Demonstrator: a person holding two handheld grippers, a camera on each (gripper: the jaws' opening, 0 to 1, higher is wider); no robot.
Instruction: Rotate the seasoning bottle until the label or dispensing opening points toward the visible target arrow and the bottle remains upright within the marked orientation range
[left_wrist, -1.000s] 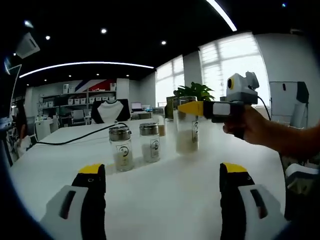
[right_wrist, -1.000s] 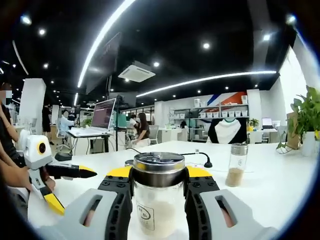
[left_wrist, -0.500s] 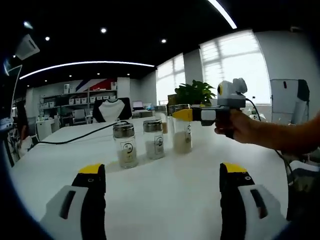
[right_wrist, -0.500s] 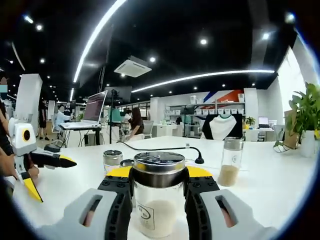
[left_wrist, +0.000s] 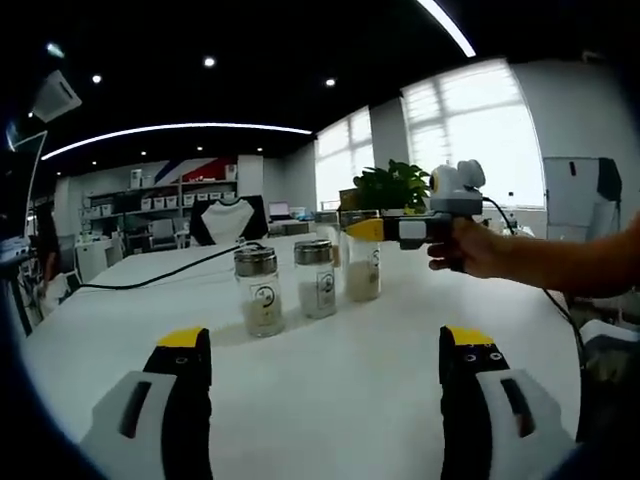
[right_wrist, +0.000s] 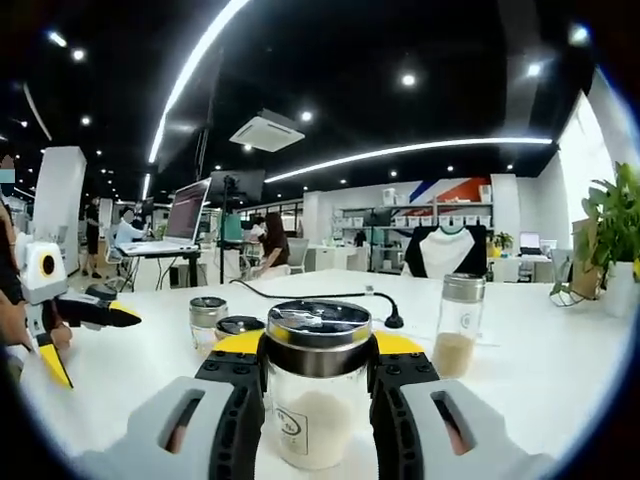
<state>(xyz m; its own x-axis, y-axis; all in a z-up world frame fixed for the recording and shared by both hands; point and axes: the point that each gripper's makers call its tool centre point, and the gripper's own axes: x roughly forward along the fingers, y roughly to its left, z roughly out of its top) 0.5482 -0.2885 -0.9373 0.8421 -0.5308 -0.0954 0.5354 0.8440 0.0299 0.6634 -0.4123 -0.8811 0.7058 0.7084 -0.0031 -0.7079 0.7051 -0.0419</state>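
Observation:
A glass seasoning bottle (right_wrist: 316, 420) with a steel lid and pale powder stands upright between my right gripper's (right_wrist: 318, 350) jaws, which are shut on it just below the lid. Its small round label faces the lower left. In the left gripper view this bottle (left_wrist: 362, 268) is held by the right gripper (left_wrist: 395, 228) beside two similar bottles (left_wrist: 258, 292) (left_wrist: 318, 279). My left gripper (left_wrist: 325, 345) is open over bare table, well short of the bottles. It also appears as the left gripper (right_wrist: 70, 312) at the far left of the right gripper view.
Everything rests on a white table (left_wrist: 330, 380). A black cable (left_wrist: 160, 275) runs across its back. Another bottle (right_wrist: 456, 326) stands to the right, and two low lids (right_wrist: 207, 308) to the left. A potted plant (left_wrist: 392, 185) is behind. Office desks and people are far off.
The right gripper has swung with the bottle in it, bringing it closer to the two standing bottles. The left gripper's jaws have stayed open.

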